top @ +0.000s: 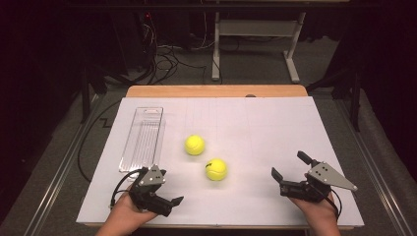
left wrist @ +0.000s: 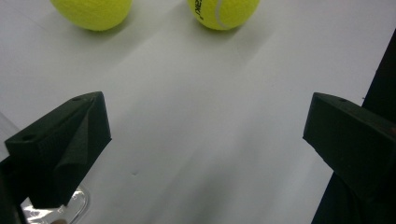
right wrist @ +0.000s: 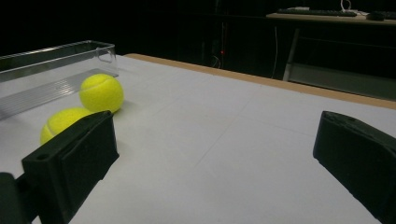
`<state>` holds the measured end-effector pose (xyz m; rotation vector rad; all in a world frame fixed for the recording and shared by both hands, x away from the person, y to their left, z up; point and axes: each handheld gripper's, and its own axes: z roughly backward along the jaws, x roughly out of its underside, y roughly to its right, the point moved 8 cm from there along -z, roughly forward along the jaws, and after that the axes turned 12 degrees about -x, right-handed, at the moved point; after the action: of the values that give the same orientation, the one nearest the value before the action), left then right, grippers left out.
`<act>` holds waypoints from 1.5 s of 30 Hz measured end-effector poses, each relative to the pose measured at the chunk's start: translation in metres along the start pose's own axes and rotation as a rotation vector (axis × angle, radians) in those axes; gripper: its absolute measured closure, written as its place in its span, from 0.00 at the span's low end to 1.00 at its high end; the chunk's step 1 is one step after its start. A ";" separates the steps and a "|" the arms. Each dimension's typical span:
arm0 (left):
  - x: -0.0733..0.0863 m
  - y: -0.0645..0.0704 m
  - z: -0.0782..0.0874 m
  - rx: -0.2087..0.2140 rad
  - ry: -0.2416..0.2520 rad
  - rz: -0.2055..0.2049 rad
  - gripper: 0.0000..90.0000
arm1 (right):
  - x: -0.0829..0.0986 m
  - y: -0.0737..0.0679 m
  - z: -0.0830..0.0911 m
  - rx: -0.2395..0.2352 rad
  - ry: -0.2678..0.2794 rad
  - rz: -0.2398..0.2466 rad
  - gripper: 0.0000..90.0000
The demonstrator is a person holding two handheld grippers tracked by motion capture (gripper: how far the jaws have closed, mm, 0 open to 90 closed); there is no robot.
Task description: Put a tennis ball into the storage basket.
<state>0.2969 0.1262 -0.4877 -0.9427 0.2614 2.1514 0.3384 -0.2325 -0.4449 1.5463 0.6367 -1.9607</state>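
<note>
left gripper (top: 169, 189) gaping wide, holding nothing | right gripper (top: 290, 169) likewise | both tennis balls (top: 194, 145) (top: 216, 169) sitting mid-table, right of clear tray (top: 142, 140) | nothing loaded yet, picking still pending

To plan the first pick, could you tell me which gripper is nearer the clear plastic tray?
Left. The left gripper sits just below the clear plastic tray; the right gripper is far across the table.
</note>
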 end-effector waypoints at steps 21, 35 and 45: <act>0.007 0.006 -0.010 0.002 -0.101 -0.031 0.02 | 0.001 -0.002 -0.002 -0.009 -0.006 0.007 0.00; 0.012 0.012 -0.018 0.014 -0.178 -0.062 0.02 | 0.003 -0.002 -0.004 -0.012 -0.012 0.007 0.00; 0.007 0.023 -0.026 0.060 -0.204 -0.065 0.02 | 0.003 -0.002 -0.004 -0.006 -0.014 0.008 0.00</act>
<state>0.2915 0.1027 -0.5129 -0.6822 0.1910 2.1479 0.3392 -0.2291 -0.4484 1.5281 0.6296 -1.9597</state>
